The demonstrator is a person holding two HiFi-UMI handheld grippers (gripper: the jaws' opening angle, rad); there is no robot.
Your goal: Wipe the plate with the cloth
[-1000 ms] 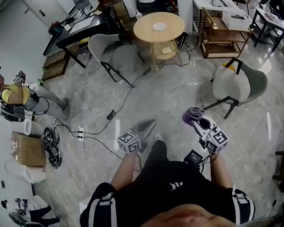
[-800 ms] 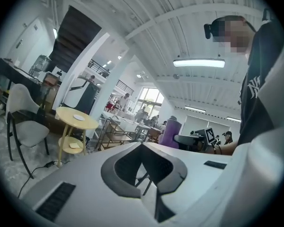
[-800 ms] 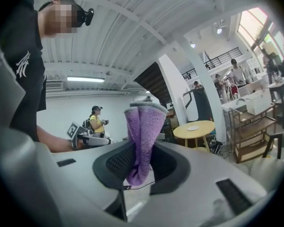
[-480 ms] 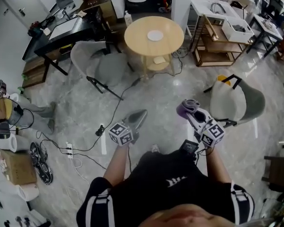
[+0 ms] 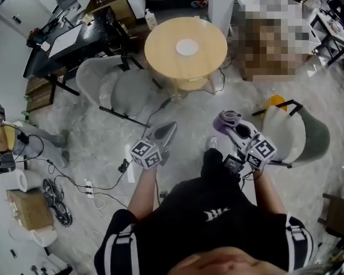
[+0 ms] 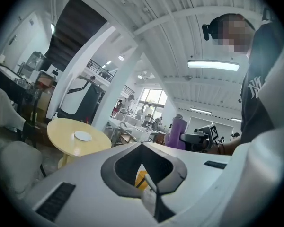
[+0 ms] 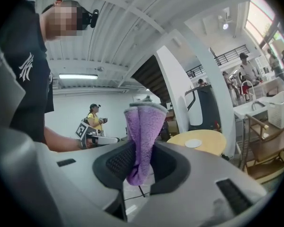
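Note:
A small white plate (image 5: 187,47) lies in the middle of a round yellow table (image 5: 160,50), some way ahead of me on the floor. The left gripper view also shows the plate (image 6: 83,136), and so does the right gripper view (image 7: 193,143). My right gripper (image 5: 232,128) is shut on a folded purple cloth (image 5: 229,120) that sticks up between its jaws (image 7: 143,126). My left gripper (image 5: 163,133) is held level beside it, shut, with nothing in it. Both are held in the air, well short of the table.
A grey chair (image 5: 117,87) stands left of the table and another (image 5: 301,133) is close to my right. Cables and a power strip (image 5: 90,189) lie on the floor at left. A black desk (image 5: 69,36) is at the far left, and a person (image 5: 3,148) and boxes (image 5: 28,208) at the left edge.
The table and plate have come closer in the head view as I walk toward them. Both grippers travel forward with me; the cloth stays in the right one.

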